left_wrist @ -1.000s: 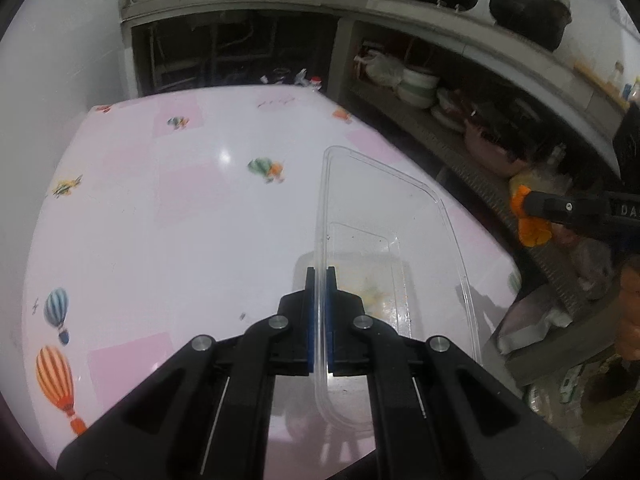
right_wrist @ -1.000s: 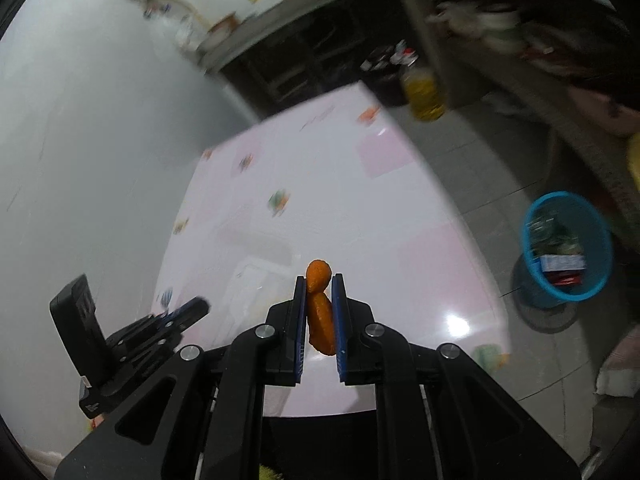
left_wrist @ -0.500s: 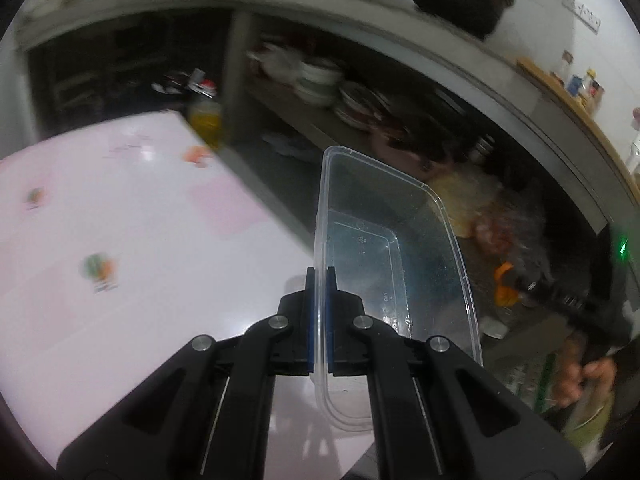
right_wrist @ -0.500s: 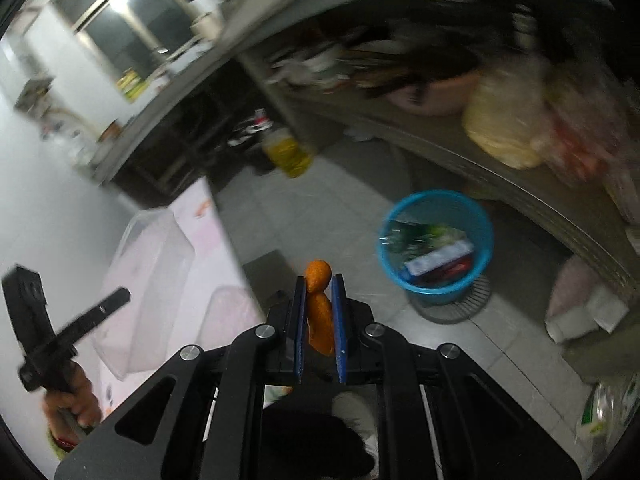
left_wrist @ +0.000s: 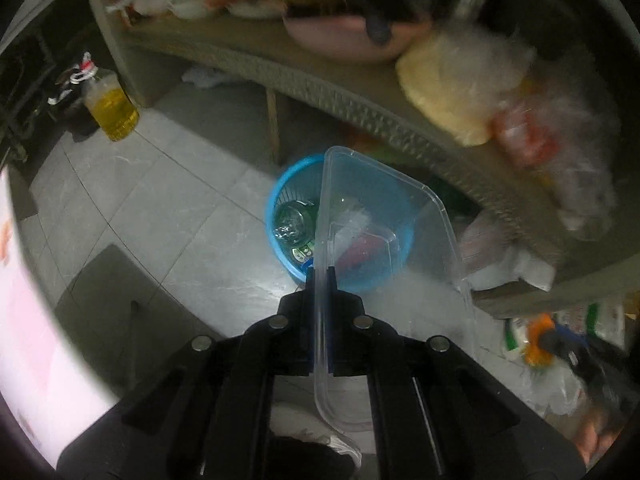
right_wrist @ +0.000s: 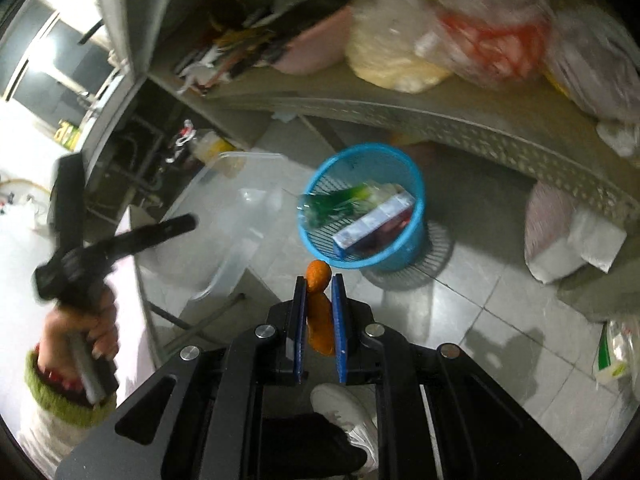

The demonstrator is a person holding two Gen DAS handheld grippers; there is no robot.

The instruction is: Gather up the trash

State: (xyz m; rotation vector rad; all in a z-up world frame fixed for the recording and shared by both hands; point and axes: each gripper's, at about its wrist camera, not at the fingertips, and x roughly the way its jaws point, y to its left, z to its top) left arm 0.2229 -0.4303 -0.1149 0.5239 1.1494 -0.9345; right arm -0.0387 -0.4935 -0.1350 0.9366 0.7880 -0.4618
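Left wrist view looks steeply down at the tiled floor, and the left hand-held gripper (left_wrist: pixel 320 276) is clenched on one thin wall of a clear plastic container (left_wrist: pixel 384 216). Pinching the rim leaves the container's open side free, which I judge suits dropping it whole. Seen through its clear walls, at the centre of the frame, is the blue trash basket (left_wrist: pixel 280 204) on the floor, so the container hangs roughly over or just in front of it; how high, I cannot tell. A green bottle (left_wrist: pixel 290 226) already lies inside the basket.

From the right wrist view, the right hand-held gripper (right_wrist: pixel 319 286) is clamped on an orange scrap (right_wrist: pixel 319 308), probably a piece of peel or carrot, gripped along its length with its rounded end sticking out past the pads. The basket sits just above centre of that frame, with a box (right_wrist: pixel 374 220) in it, beyond the scrap's tip and not yet beneath it. At the left of that frame a hand (right_wrist: pixel 82 332) holds the other tool, blurred, with the container beside it.

Both pieces of trash seem aimed at the basket; releasing should wait until each is over the rim. A shoe (right_wrist: pixel 344 408) shows at the bottom.
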